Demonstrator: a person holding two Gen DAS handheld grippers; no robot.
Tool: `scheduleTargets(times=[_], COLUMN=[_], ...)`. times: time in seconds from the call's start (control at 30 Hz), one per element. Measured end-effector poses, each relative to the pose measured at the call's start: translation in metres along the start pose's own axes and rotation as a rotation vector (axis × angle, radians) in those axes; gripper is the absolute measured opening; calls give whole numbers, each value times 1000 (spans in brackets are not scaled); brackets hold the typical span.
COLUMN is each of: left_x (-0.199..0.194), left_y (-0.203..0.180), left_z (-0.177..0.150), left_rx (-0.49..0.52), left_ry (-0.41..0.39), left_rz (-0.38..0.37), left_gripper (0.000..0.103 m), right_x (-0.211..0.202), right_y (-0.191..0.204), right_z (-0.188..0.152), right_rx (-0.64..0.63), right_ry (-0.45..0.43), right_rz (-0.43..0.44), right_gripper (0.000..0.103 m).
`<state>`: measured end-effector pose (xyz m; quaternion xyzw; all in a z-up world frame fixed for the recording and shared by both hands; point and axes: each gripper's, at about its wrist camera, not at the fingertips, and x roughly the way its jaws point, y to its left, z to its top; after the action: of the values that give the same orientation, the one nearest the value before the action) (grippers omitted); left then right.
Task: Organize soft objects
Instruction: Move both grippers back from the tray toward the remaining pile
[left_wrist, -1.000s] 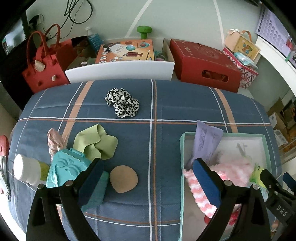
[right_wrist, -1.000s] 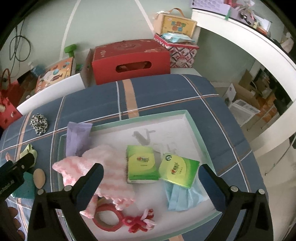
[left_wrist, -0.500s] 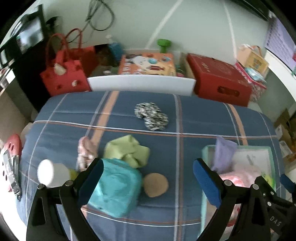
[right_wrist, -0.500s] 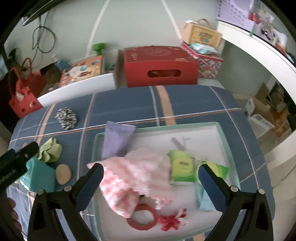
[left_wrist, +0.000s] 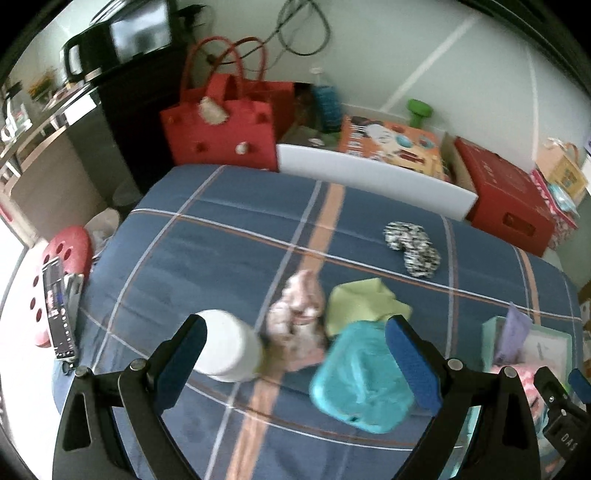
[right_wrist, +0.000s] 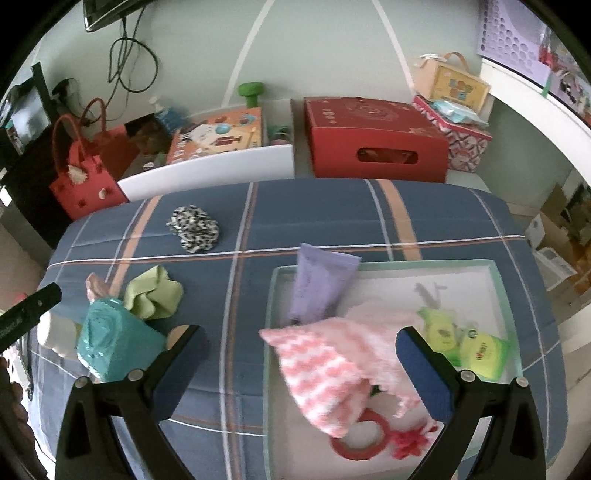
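On the blue plaid cloth lie a pink fabric bundle (left_wrist: 297, 314), a lime-green cloth (left_wrist: 360, 302), a teal pouch (left_wrist: 360, 384) and a leopard-print scrunchie (left_wrist: 412, 245). My left gripper (left_wrist: 295, 354) hangs open above the pink bundle, a white jar (left_wrist: 227, 345) by its left finger. The mint tray (right_wrist: 271, 295) holds a pink-and-white knit cloth (right_wrist: 332, 362), a lilac tube (right_wrist: 317, 284), green tissue packs (right_wrist: 476, 350) and a red ring (right_wrist: 354, 439). My right gripper (right_wrist: 301, 362) is open over the tray's left edge and the knit cloth.
A red felt bag (left_wrist: 221, 129), a white board (left_wrist: 369, 177), an orange game box (left_wrist: 391, 144) and a red carton (left_wrist: 506, 199) stand behind the table. A red stool with a phone (left_wrist: 59, 291) is at the left. A tan round pad (right_wrist: 177, 334) lies by the teal pouch.
Both grippers have swung left. The left view now centres on the pink bundle and white jar; the right view has shifted from the tray's middle to its left edge. Nothing was grasped.
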<state>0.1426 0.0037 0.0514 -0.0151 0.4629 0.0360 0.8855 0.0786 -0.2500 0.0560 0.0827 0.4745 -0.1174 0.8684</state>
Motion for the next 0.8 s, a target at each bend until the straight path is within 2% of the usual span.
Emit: scheduleTargets(times=[0.23,0.37,0.53,0.67,0.8], left_x=[8,18,33,42,48], left_y=[37,45,44,46,42], left_z=[3,13,27,38,45], left_rx=[-74,-93,-47,-30,15], left_ry=[23,44,55,69,55], left_rz=[11,-55,-77,-133,-154], left_gripper=[97,97,97,97,97], right_x=[11,17,21,26,32], right_y=[30,37,45,55,65], right_z=[0,1,9,17,26], right_rx=[-42,-51,-54,-80,-106], right_ry=[19,22,6,-2,1], right_rz=[48,63,78,62,59], right_gripper=[103,103,103,103,103])
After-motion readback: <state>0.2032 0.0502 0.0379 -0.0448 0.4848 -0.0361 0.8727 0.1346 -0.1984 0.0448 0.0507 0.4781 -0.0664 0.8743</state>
